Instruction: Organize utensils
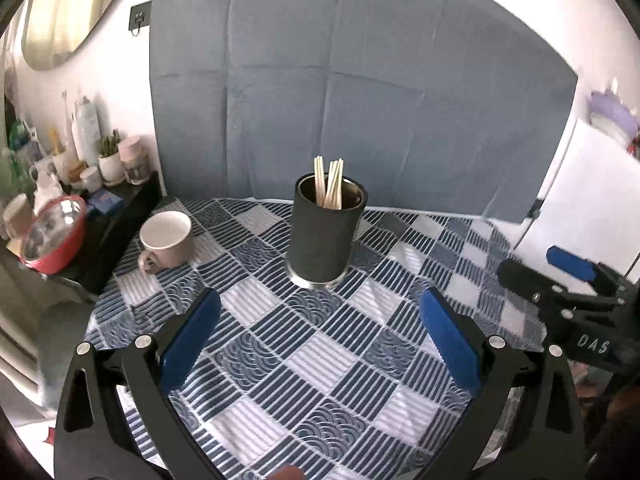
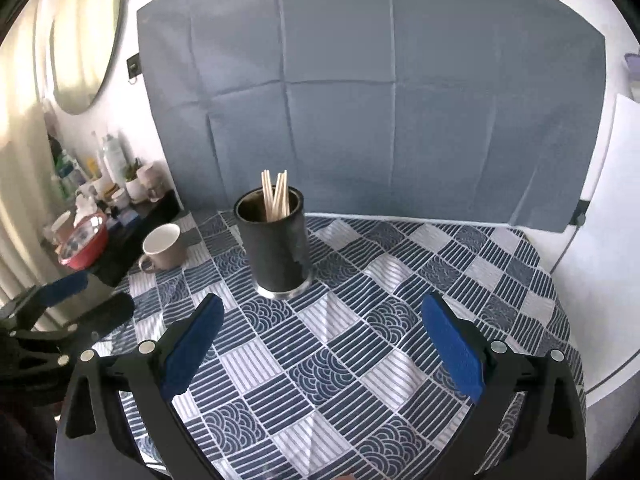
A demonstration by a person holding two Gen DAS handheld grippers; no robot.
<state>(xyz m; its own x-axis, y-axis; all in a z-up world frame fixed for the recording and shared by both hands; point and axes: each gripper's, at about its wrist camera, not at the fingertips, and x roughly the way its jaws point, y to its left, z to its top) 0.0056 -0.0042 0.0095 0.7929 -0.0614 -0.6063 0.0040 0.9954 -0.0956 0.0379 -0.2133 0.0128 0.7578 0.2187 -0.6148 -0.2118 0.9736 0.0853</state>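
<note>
We held the left gripper (image 1: 320,320) and right gripper (image 2: 322,324) spread wide and empty above the checked tablecloth (image 2: 360,344), the wooden chopsticks (image 2: 275,196) apparently already stowed upright in the black holder (image 2: 276,248) toward its far edge.

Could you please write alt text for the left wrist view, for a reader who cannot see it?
A black cylindrical holder with pale wooden chopsticks stands upright on a blue-and-white patterned tablecloth, beyond the open, empty left gripper. A beige ceramic mug sits to its left; the right gripper shows at the right edge.
</note>
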